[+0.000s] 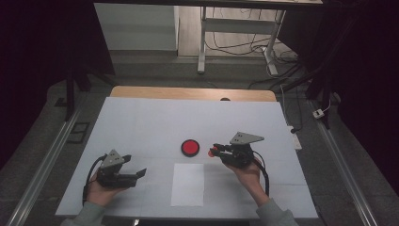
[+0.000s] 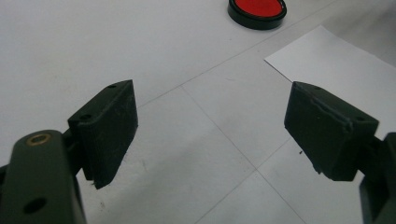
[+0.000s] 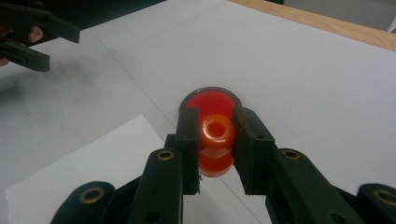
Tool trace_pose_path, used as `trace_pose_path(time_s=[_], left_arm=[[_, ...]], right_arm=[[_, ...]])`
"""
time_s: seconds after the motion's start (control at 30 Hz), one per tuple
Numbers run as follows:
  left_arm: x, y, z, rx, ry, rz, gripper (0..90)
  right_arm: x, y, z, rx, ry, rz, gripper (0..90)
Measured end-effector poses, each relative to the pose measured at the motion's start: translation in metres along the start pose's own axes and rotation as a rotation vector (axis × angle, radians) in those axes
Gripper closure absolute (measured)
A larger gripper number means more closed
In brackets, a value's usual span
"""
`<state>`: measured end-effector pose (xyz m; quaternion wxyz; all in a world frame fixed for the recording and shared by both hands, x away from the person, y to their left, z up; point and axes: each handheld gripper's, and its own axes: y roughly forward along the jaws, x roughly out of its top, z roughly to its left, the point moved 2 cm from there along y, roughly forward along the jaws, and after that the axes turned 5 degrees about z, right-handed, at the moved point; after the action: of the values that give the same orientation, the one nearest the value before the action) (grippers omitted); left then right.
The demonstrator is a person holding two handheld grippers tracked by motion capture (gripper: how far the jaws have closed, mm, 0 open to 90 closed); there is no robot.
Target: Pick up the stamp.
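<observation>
Clenched between the black jaws of the right claw (image 3: pixel 215 140), an orange-red stamp (image 3: pixel 216 144) points its long axis forward at the red ink pad (image 3: pixel 208 99) just beyond, while the left claw (image 1: pixel 136 175) gapes released, well apart.

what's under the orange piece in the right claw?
Beneath and beyond the orange spool-shaped piece sits the red ink pad in its black case. The piece and claw cover its near edge, so contact can't be judged.
</observation>
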<state>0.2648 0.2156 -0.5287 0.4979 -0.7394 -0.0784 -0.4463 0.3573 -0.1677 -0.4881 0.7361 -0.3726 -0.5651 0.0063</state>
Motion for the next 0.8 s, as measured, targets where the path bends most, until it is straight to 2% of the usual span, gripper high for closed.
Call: trace_pose_path(time_s=[0.27,0.33,0.6,0.8], left_arm=[[0.000,-0.001,-0.001,-0.003,0.000,-0.005,17.8],[0.000,0.000,-0.001,-0.003,0.000,-0.003,17.8],[0.000,0.000,-0.003,-0.003,0.008,-0.003,17.8],[0.002,0.002,-0.005,-0.007,0.015,0.000,17.8]], right_arm=[[0.003,0.003,0.010,0.028,-0.013,0.002,73.0],[0.003,0.004,0.011,0.022,-0.016,0.003,73.0],[0.002,0.010,0.025,0.048,-0.048,0.018,73.0],[0.000,0.011,0.032,0.064,-0.043,0.011,73.0]])
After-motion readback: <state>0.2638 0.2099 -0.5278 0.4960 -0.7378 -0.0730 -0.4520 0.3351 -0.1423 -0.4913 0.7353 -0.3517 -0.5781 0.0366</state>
